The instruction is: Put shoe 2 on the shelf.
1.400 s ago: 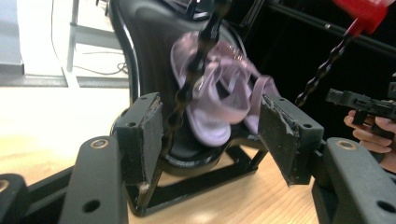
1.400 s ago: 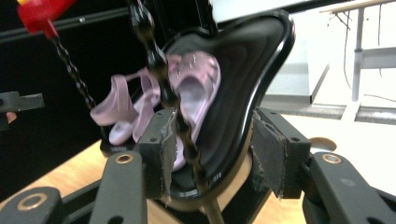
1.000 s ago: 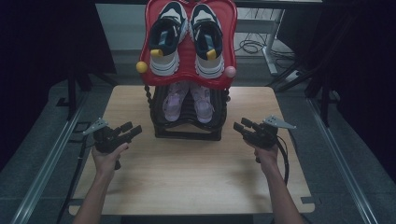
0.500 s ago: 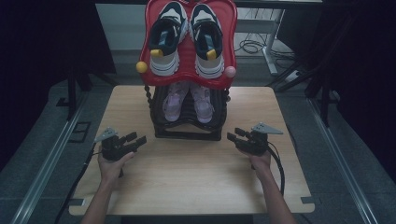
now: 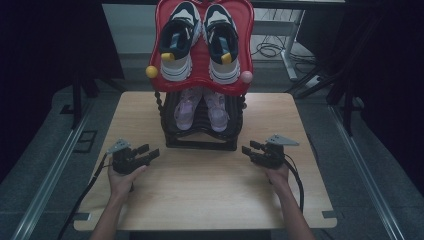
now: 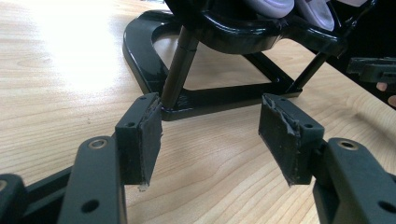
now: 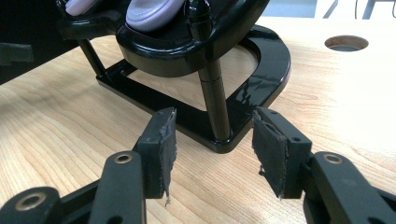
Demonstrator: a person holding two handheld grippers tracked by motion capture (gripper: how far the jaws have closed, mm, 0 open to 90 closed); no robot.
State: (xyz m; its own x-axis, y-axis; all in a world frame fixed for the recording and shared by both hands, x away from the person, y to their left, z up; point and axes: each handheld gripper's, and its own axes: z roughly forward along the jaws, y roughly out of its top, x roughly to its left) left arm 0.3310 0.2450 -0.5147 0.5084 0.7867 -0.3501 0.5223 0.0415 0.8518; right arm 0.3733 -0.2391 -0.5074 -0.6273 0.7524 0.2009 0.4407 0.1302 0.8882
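left gripper (image 5: 148,154): jaws apart, nothing between | right gripper (image 5: 251,148): jaws apart, nothing between | both just beside glossy black shoe rack (image 5: 200,135), curved base | pale woodgrain table (image 5: 200,195) bare in front

Rack top: in my left claw view the black shoe rack (image 6: 219,32) is cut off by the upper edge.
Lilac shoes: I see just the toes (image 7: 149,11) in my right claw view.
Upper shelf: the red tray (image 5: 202,75) hides most of the lilac pair (image 5: 200,107) beneath it.
Desk: its near edge (image 5: 200,226) runs partly out of frame.
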